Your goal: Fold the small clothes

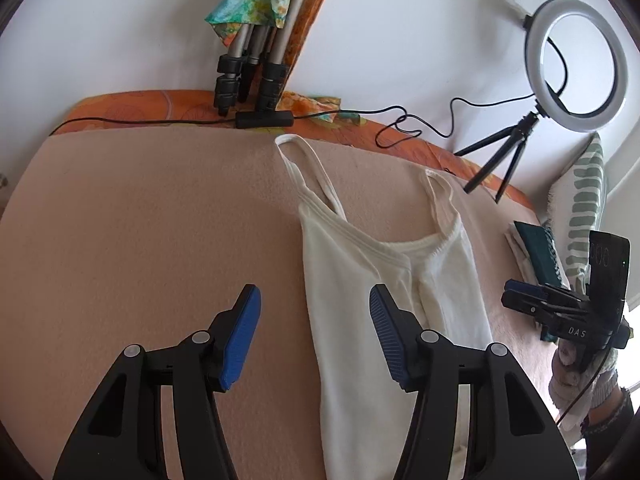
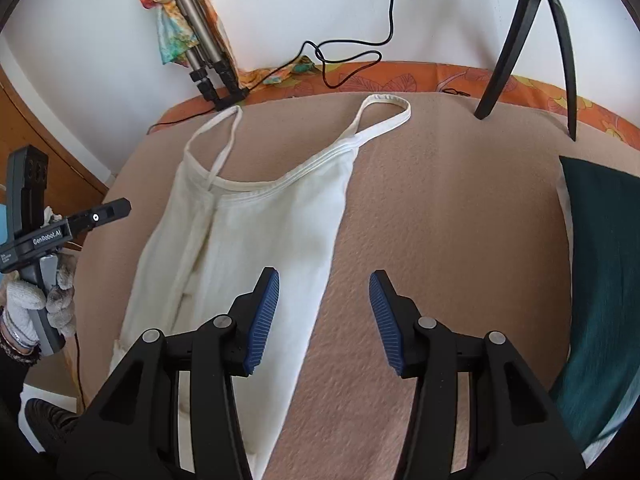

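Lying lengthwise on the peach blanket (image 1: 140,220), the white camisole (image 1: 384,280) has its straps toward the far edge and its hem toward the near edge; the hem is cut off by the lower frame border in both views. One side of the garment appears folded inward along a lengthwise crease, but the layering under it cannot be made out.

The left gripper (image 1: 315,334) hovers above the camisole's left edge with its jaws spread wide, holding nothing. The right gripper (image 2: 324,322) hovers above the camisole's right edge, jaws likewise spread and holding nothing.

A ring light (image 1: 576,64) on a small tripod stands at the far right corner; in the right wrist view only the tripod legs show. A black cable (image 1: 420,124) runs along the far edge over an orange patterned cover (image 1: 132,106). A dark teal cloth (image 2: 600,300) lies at the right edge, partly cut off. Folded silver tripod legs (image 1: 256,56) lean against the wall, upper part out of frame.
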{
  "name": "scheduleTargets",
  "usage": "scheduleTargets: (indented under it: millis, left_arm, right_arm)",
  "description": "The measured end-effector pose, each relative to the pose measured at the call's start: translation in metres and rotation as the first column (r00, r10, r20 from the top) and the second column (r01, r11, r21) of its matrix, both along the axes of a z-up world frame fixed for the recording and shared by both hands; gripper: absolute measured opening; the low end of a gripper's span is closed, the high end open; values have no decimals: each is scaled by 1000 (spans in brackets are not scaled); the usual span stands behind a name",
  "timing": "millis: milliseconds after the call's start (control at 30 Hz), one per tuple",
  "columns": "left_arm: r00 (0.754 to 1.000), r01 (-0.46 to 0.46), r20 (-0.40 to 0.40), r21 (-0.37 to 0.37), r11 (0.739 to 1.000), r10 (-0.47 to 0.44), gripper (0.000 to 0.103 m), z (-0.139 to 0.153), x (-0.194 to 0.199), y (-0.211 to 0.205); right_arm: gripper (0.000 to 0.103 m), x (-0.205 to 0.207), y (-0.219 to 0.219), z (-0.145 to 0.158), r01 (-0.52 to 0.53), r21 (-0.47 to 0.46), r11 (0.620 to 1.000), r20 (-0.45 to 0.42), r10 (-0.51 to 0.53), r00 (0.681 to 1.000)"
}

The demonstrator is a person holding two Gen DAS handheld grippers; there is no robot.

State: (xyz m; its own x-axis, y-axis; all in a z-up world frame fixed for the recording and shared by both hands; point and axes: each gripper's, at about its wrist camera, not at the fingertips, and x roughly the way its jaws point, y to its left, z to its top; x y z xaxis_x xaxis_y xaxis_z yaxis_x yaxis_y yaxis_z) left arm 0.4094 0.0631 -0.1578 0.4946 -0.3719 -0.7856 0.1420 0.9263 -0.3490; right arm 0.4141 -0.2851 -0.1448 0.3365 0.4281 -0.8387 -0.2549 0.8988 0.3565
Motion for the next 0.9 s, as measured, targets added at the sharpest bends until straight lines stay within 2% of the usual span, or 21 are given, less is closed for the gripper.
scheduleTargets:
  millis: [100, 133, 167, 267, 333, 367, 400, 433, 467, 567, 600, 700, 833, 900]
  left_arm:
    - [998, -13, -68, -4, 1000, 12, 56, -25, 32, -1]
    - [996, -24, -90, -23, 999, 22, 56, -32, 40, -1]
    - [998, -35, -45, -36, 999, 33, 56, -30, 41, -1]
    - [998, 5, -58, -53, 999, -8, 56, -30, 53, -9]
    - [998, 22, -55, -62, 998, -25, 52, -32, 55, -14]
    - [999, 35, -36, -36, 999, -36, 42, -31, 55, -18]
    - [998, 51, -40, -11, 999, -51, 8, -33, 56, -22]
    - [998, 55, -44, -6, 998, -55, 4, -36, 56, -23]
    - [998, 48, -33, -11, 999, -49, 3, -36, 56, -22]
    - [999, 41, -11, -1, 999, -41, 2, -30, 61, -21]
    - [999, 45, -12, -32, 998, -45, 2, -27, 60, -19]
    - [998, 60, 25, -56, 997, -58, 2, -9, 54, -19]
    - [993, 92, 81, -72, 993, -86, 2, 21, 29, -20]
    - [987, 109, 120, -56, 992, -102, 2, 38, 12, -23]
  right_arm:
    - [50, 29, -5, -23, 36, 111, 993, -67, -29, 997]
    - [50, 38, -6, -30, 50, 113, 992, -79, -41, 996]
    - [50, 43, -6, -32, 52, 127, 991, -53, -46, 998]
    - [50, 59, -6, -34, 35, 180, 983, -47, -27, 999]
    - [49, 68, -2, -35, 10, 199, 980, -46, -1, 999]
    - [41, 71, 2, -37, -5, 187, 982, -33, 12, 999]
    - [35, 73, 6, -37, -17, 180, 983, -30, 23, 999]
    - [18, 75, 8, -38, -25, 182, 983, -42, 33, 999]
    - [7, 78, 12, -40, -28, 184, 983, -50, 38, 998]
    - [4, 77, 16, -30, -33, 149, 988, -16, 36, 999]
    - [3, 76, 15, -25, -29, 155, 988, -6, 30, 1000]
    - [2, 69, 11, -4, -15, 180, 983, 13, 13, 1000]
    - [2, 43, 13, 33, -36, 179, 983, 61, 26, 998]
    - [2, 25, 18, 51, -56, 142, 988, 95, 43, 995]
